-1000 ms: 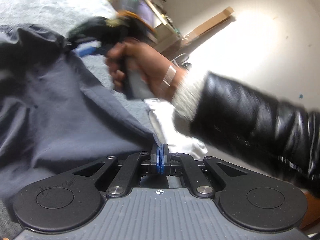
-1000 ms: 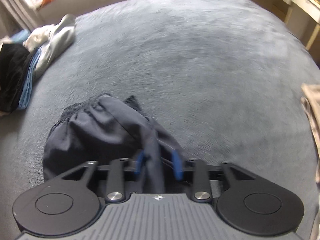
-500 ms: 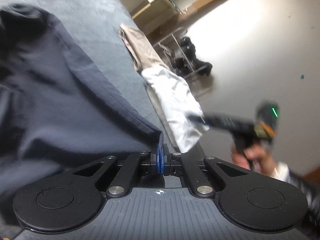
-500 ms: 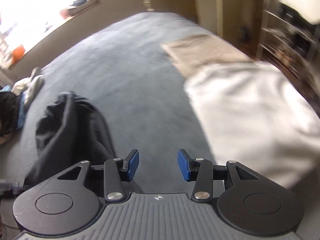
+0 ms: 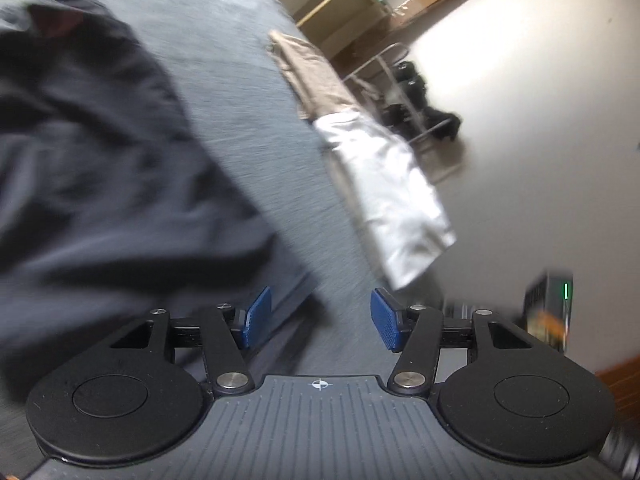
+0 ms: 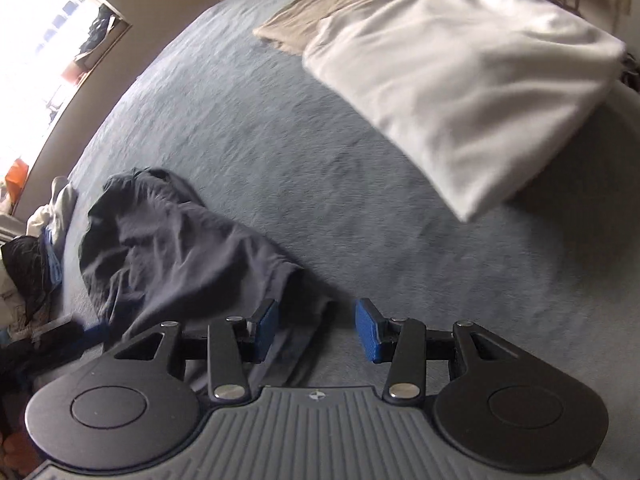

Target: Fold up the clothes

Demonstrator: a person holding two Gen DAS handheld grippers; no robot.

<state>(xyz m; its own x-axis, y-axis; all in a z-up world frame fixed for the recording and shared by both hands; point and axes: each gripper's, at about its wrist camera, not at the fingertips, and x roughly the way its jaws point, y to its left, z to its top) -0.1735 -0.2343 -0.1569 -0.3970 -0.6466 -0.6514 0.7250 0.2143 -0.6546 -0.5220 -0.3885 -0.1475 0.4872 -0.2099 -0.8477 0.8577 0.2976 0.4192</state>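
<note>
Blue-grey bed cover (image 6: 320, 168) across both views, pale wall behind in the left wrist view

Dark navy garment (image 6: 168, 248) crumpled on the cover, well apart from the white folded cloth (image 6: 460, 80) and the beige cloth (image 6: 312, 20) beyond it

Left gripper (image 5: 320, 318) released, jaws just been opening, nothing between them, dark garment (image 5: 100, 168) just beside its left pad

Right gripper (image 6: 316, 330) parted too, only a garment edge lying below the gap, unpinched

Clothes pile (image 6: 36, 248) far beyond the garment, at the cover's edge
</note>
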